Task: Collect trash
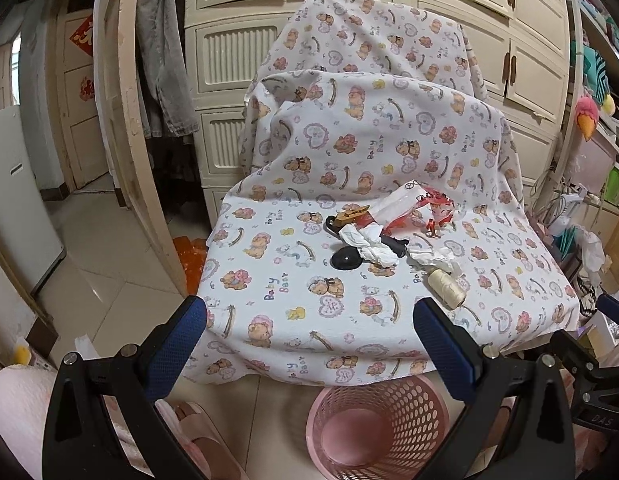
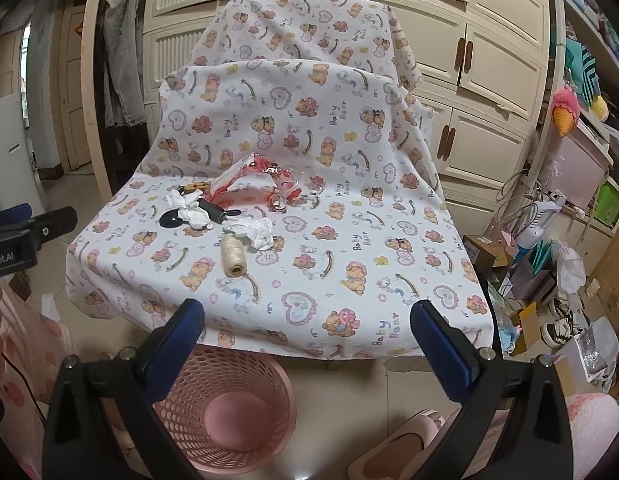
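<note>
Both hand-held grippers, left (image 1: 309,322) and right (image 2: 307,324), hang released, empty. Crumpled tissue (image 2: 258,231) lies mid-table by the spool (image 2: 232,255): light, soft, pinch its bulk; bin (image 2: 225,412) below

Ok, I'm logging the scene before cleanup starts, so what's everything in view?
crumpled tissues: two, white, mid cloth, among the clutter.
plastic wrapper: one, clear with red print, behind the tissues.
thread spool: one, cream, lying nearest the front edge.
round disc: one, black, left of the pile.
wooden clip: one, tan, at the back left.
wastebasket: one, pink, perforated, empty, on the floor in front.
cabinets: cream, behind.
slipper: pink, on the floor.
left gripper: jaws open, empty.
right gripper: jaws open, empty.
</note>
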